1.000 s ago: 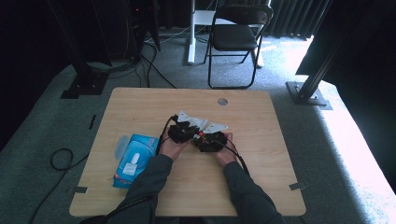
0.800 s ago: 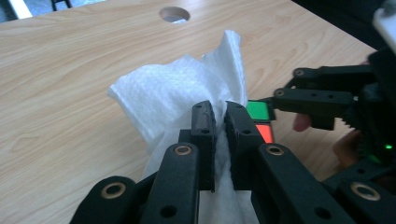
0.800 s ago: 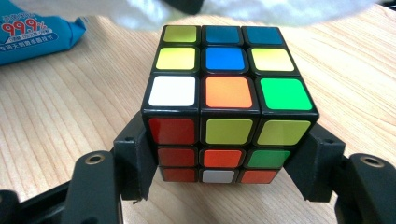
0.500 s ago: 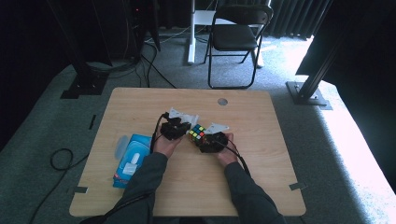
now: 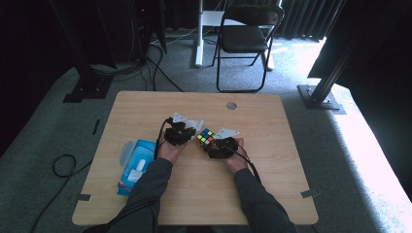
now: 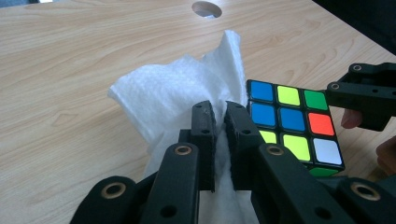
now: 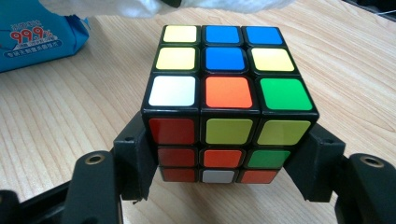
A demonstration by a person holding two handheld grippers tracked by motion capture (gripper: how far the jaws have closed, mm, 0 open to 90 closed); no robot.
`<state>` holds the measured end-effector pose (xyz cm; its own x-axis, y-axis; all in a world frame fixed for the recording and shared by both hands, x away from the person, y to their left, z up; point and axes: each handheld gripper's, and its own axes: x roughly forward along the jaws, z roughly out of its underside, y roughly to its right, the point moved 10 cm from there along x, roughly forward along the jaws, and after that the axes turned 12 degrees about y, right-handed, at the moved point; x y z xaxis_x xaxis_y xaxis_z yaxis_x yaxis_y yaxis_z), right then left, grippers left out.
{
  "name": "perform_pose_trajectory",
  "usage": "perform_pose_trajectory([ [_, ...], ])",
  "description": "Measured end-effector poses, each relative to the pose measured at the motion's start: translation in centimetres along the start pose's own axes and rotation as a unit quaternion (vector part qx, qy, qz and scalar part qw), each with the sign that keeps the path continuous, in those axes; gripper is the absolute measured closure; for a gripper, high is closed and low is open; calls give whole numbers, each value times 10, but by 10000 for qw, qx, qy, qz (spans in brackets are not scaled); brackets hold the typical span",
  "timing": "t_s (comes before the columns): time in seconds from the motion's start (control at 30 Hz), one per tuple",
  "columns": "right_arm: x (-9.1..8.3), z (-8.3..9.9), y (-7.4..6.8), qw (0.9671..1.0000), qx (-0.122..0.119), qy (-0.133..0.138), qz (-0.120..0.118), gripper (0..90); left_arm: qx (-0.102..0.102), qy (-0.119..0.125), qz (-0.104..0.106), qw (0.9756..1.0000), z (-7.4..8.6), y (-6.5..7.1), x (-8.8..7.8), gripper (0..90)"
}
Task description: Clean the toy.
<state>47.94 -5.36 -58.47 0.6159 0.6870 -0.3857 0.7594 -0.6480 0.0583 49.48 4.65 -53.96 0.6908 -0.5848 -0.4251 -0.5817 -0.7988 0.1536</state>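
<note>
Risk shows first in the high view, where we see the left gripper with its white wipe just beside the puzzle cube that the right gripper holds near the middle of the table: a hard rub could push the cube askew. In the left gripper view the fingers are clenched on a thin fold of wipe, which may slip free. In the right gripper view the fingers clamp only the cube's lower layers, so we judge it could twist or pop out.
</note>
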Motion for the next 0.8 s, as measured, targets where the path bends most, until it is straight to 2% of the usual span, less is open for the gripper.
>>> perform_pose_trajectory([
  [0.47,-2,-3,3,10000,14,58,56,341,22,-60,38,10000,7,3,3,838],
  [0.63,-3,-2,4,9999,23,54,90,341,3,-85,-6,10000,10,2,3,838],
  [0.8,-4,-2,7,9999,67,51,141,341,163,-215,-36,9996,16,4,5,836],
])
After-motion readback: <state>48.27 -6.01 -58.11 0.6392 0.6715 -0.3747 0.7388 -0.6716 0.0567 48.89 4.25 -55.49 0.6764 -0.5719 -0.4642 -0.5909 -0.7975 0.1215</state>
